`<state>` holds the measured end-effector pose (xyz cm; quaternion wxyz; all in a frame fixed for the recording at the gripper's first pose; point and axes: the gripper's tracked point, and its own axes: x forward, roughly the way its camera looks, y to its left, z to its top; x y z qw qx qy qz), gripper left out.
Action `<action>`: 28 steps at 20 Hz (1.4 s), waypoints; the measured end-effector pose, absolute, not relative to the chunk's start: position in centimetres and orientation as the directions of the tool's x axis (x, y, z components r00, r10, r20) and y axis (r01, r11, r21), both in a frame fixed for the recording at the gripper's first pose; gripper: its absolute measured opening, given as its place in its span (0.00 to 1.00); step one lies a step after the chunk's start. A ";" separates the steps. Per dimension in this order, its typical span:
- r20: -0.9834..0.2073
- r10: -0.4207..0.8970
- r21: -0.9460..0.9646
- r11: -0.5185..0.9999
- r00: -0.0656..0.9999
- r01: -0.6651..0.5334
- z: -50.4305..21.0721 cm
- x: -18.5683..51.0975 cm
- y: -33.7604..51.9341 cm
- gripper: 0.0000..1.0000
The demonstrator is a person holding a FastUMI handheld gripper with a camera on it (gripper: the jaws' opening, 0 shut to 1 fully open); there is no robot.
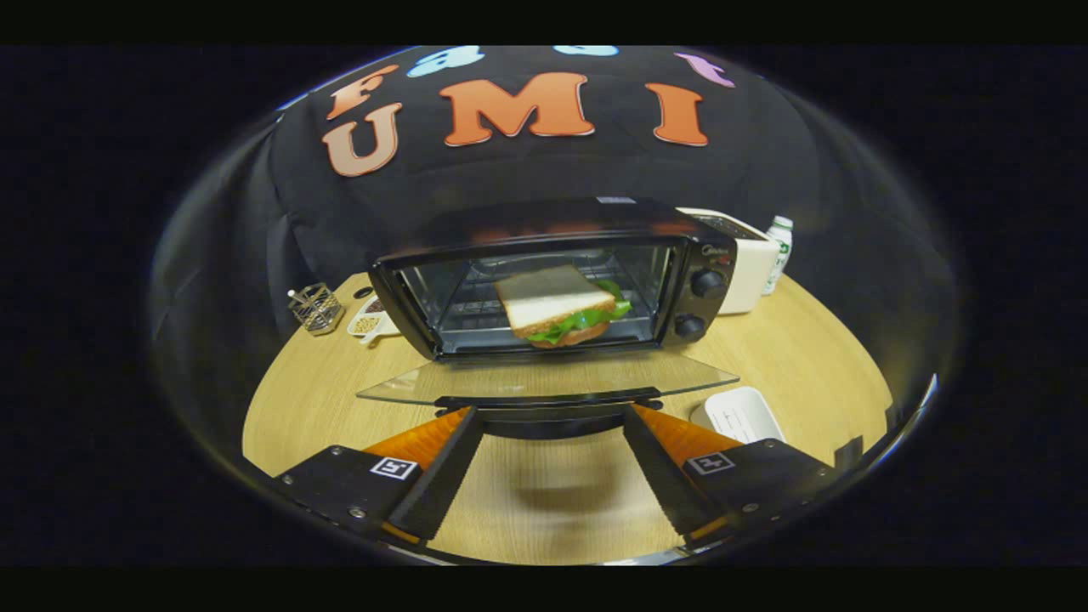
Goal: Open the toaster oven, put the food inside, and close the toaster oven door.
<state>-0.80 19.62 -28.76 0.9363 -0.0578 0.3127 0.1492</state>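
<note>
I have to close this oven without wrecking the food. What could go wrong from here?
1. The sandwich sits near the front of the toaster oven rack; a swinging door might clip it.
2. The open gripper is spread at the glass door handle; a lopsided lift could slip off and drop the door.

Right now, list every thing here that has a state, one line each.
Toaster oven: open.
Glass door: folded down flat, its handle at the claw's fingertips.
Sandwich: inside the oven, on the rack.
Claw: open, fingers spread to either side of the door handle, gripping nothing.
Bottle: upright, behind the white appliance.
</note>
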 end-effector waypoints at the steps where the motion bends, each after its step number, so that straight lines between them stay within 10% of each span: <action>1: -0.596 0.245 -0.032 0.944 0.765 -0.327 -28.4 -0.2 19.6 0.99; 28: -0.342 0.297 0.012 0.950 0.891 -0.312 -13.2 10.0 18.3 1.00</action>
